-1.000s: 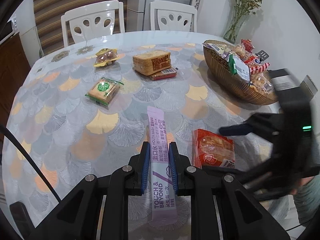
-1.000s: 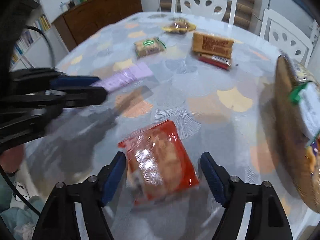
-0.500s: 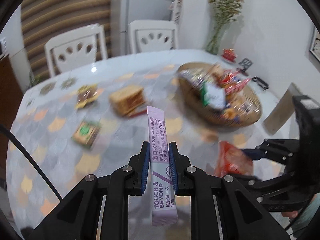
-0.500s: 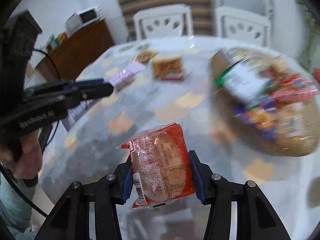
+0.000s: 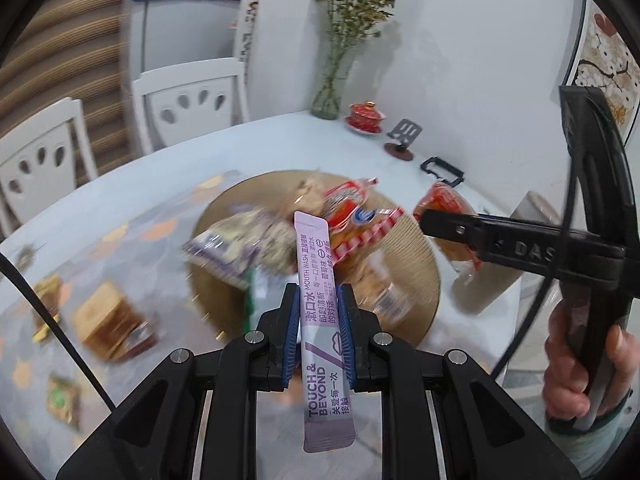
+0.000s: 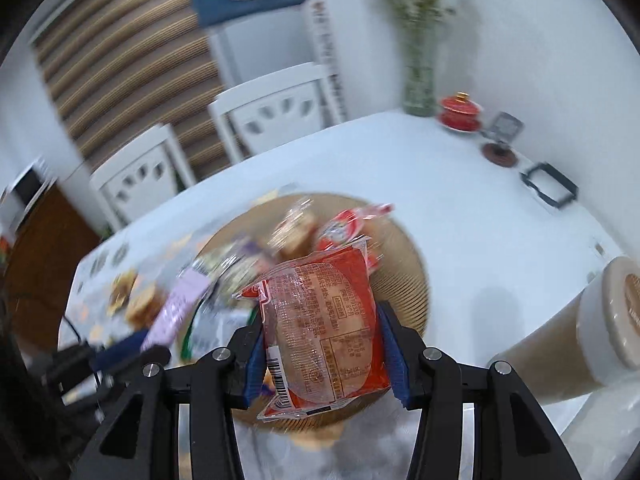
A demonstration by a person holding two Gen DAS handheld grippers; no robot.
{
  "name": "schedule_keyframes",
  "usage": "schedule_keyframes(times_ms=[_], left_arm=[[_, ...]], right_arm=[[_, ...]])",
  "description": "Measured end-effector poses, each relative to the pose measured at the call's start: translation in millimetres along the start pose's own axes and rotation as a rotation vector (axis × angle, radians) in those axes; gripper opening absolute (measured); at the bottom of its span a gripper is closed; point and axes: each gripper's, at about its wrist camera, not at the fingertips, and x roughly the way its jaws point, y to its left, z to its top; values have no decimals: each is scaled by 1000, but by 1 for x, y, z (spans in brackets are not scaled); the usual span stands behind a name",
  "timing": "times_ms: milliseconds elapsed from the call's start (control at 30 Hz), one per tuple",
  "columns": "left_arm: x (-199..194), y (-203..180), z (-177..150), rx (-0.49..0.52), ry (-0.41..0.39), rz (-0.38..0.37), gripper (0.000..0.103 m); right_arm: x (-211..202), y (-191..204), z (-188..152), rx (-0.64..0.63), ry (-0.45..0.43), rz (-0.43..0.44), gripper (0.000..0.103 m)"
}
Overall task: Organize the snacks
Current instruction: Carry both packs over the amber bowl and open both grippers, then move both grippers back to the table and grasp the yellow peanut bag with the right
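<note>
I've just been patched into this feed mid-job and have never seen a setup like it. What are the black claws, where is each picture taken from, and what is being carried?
There is no robot here: a person holds a black two-finger gripper in each hand, and each gripper carries a wide-angle camera looking along its fingers.

The left camera shows the left gripper shut on a long lilac mouthwash sachet. At its right edge, the person's hand holds the other tool.

The right camera shows the right gripper shut on a red-and-clear wrapped bun packet.

Both point at a round woven basket of snacks on the white round table. More packets lie on the table at left, blurred.
</note>
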Motion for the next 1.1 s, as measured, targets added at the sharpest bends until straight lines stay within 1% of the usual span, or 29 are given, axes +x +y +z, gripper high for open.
schedule_keyframes(times_ms=[100,167,200,233,267,300,333,400,500,633,667,800,833,867,900,933,1000,1067,1100], left_arm=[[14,-11,9,18,-1,-33,16],[23,-20,11,44,-6,-11,17],[26,-22,12,49,-6,-11,17],[30,-24,12,56,-4,-19,21],[34,-26,13,60,3,-17,38],[39,-24,13,54,15,4,48],[39,-21,12,39,6,22,61],[33,-12,7,14,-28,23,61],[16,3,-1,-12,-50,19,61],[-14,26,-16,-68,-74,17,61],[-22,31,-20,-79,-77,31,61],[-60,58,-49,-129,-93,128,61],[-74,68,-62,-155,-96,157,61],[-83,75,-71,-173,-97,180,61],[-89,82,-79,-193,-95,209,61],[-98,92,-91,-225,-88,257,61],[-111,112,-115,-280,-75,326,61],[-121,132,-145,-353,-58,387,61],[-123,139,-156,-374,-49,403,61]], right_arm=[[11,-12,9,76,12,2,48],[23,-13,13,108,27,-3,48],[29,-15,14,115,33,1,49],[34,-15,14,116,47,-2,51],[32,-17,12,117,55,-4,53],[32,-19,12,125,57,-2,55],[29,-20,11,136,49,6,55],[23,-21,8,128,28,10,55],[14,-19,7,105,7,-4,55],[8,-9,1,88,20,38,55],[6,-4,-1,77,22,56,55],[-6,30,-11,-18,18,110,55],[-11,42,-15,-47,17,135,55],[-15,56,-20,-78,20,178,55],[-18,65,-24,-98,24,203,55],[-21,82,-31,-139,29,238,55],[-24,108,-48,-208,39,276,55],[-19,133,-67,-272,55,316,55],[-15,144,-78,-300,66,328,55]])
